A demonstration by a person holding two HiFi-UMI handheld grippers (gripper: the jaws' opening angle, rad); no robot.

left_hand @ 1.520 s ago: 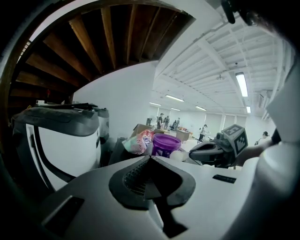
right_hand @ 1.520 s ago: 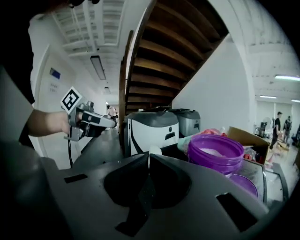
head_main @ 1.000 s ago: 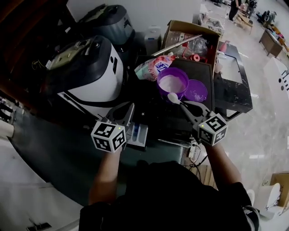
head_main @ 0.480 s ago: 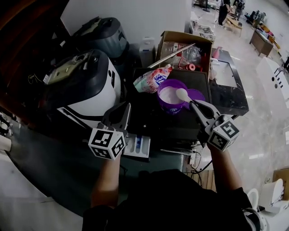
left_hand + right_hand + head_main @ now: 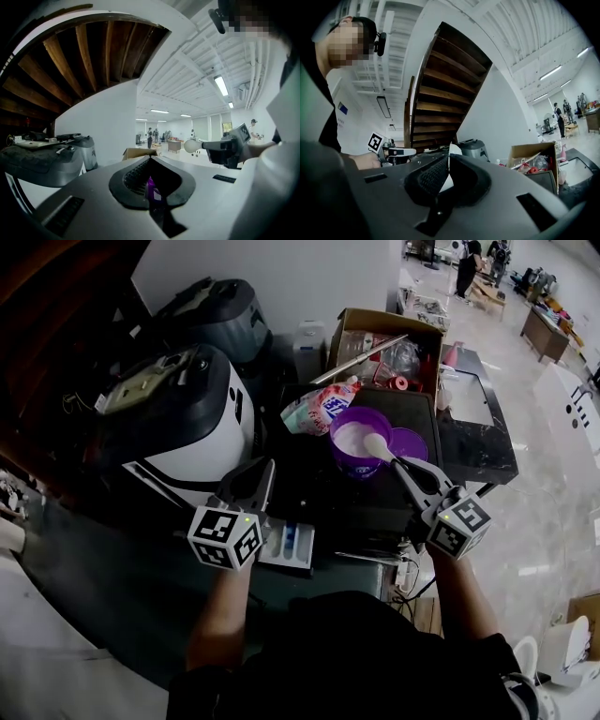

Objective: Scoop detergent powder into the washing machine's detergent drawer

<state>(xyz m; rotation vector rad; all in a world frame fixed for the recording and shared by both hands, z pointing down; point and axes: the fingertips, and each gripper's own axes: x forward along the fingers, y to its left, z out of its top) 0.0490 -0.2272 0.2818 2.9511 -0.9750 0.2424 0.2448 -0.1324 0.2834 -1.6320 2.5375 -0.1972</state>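
Note:
My right gripper [image 5: 405, 471] [image 5: 449, 161] is shut on the handle of a white spoon [image 5: 376, 446] [image 5: 453, 150]. The spoon's bowl hangs over the right rim of an open purple tub [image 5: 354, 439] of white powder. I cannot tell whether the spoon holds powder. The tub's purple lid [image 5: 412, 444] lies beside it on the right. My left gripper [image 5: 249, 486] [image 5: 150, 161] hangs shut and empty just above the pulled-out white detergent drawer [image 5: 289, 546] with blue inserts. The spoon [image 5: 190, 146] also shows in the left gripper view. The white and black washing machine [image 5: 187, 418] stands to the left.
A detergent bag [image 5: 323, 409] lies behind the tub on the dark stand [image 5: 319, 486]. A cardboard box [image 5: 386, 338] of clutter sits further back, and a grey appliance [image 5: 217, 313] stands behind the washer. A black table [image 5: 478, 432] is at the right.
My right gripper has carried the spoon from the tub's near edge up and over its right rim. The left gripper has stayed by the drawer.

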